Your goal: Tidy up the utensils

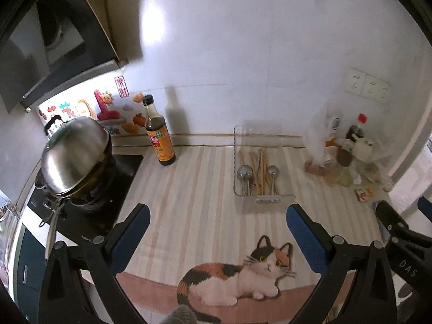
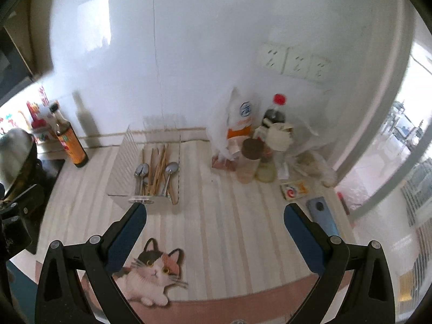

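My left gripper [image 1: 217,217] and right gripper [image 2: 214,217] hover empty over the cat-print mat [image 1: 189,189], blue-padded jaws spread wide on both, nothing between them. The right tool's black body, stamped "DAS", shows at the edge of the left view. Beyond the printed calico cat [image 1: 237,278], the clear plastic utensil tray [image 2: 151,201] sits on the striped part of the mat, holding metal spoons [image 2: 142,171] and wooden chopsticks [image 2: 159,167] mixed together, handles toward me. I judge the sorting as not yet begun: the next move calls for reaching into the tray and pinching one thin piece without dragging its neighbours. Left of the tray stands a dark sauce bottle [image 1: 159,135], its orange-and-red label too blurred to read. Against the far wall at right, a red-capped bottle [image 2: 274,113] stands among jars and a bag with a blue round logo, unreadable.
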A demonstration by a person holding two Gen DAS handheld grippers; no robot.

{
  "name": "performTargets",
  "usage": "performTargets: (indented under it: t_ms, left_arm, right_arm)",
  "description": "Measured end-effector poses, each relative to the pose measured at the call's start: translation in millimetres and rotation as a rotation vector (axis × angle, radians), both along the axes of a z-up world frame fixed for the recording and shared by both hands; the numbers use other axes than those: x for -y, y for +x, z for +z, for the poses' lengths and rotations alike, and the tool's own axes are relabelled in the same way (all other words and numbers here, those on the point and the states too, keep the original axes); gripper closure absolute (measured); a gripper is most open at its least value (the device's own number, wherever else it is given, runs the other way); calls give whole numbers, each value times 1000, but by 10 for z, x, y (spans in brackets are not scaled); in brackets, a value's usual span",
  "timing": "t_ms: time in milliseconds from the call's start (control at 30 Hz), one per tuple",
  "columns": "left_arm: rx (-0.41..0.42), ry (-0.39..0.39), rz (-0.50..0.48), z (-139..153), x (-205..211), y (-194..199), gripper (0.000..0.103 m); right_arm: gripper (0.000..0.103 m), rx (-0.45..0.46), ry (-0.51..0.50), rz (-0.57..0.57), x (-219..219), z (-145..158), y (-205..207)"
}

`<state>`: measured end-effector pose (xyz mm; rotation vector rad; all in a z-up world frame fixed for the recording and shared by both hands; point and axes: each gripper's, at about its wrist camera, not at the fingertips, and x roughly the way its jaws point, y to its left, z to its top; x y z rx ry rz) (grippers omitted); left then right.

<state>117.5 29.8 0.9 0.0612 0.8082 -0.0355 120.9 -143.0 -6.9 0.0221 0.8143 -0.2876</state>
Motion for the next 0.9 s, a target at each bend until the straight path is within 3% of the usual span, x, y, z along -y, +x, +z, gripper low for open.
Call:
performTargets:
  t_ms: [400,900]
  left_arm:
    - [58,-15,-50,341,-121,-830,0]
    - [60,-8,25,396,-132,-1045,0]
  right_arm:
    - [0,121,-34,-47,-266,596,-1187]
    - [0,147,-40,-22,-276,715,-1480]
